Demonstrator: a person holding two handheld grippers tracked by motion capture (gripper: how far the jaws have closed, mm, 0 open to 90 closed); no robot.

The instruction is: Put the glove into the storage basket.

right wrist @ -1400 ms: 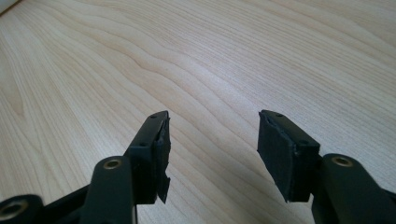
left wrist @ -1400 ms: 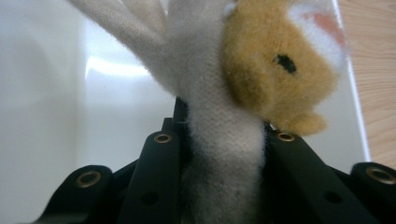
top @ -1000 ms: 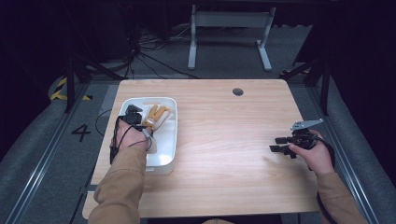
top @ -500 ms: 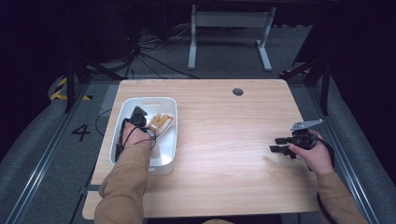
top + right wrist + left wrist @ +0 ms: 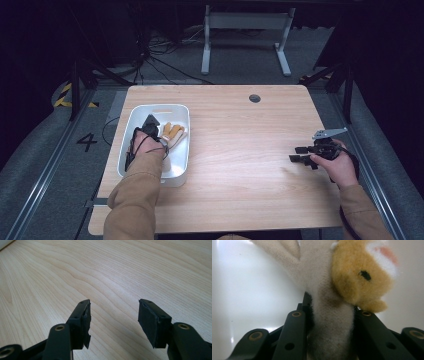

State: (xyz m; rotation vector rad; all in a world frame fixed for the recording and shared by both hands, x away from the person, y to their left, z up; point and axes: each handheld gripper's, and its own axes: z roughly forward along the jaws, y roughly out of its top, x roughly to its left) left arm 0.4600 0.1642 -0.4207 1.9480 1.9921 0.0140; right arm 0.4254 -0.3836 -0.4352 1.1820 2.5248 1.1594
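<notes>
Left to right. White bin [image 5: 131,131]: on left part of wooden table [image 5: 240,150], long side running near to far. Left gripper [image 5: 151,123]: lowered into bin, jaws just easing wider yet pads clamp plush toy [image 5: 172,133] on both sides (cream body squeezed between them in left gripper view [image 5: 329,322], tan head with black eye just beyond right jaw). Toy lies inside bin, toward its right wall. Right gripper [image 5: 299,154]: near right table edge, well apart from bin, jaws spread, nothing between them, bare wood below.
</notes>
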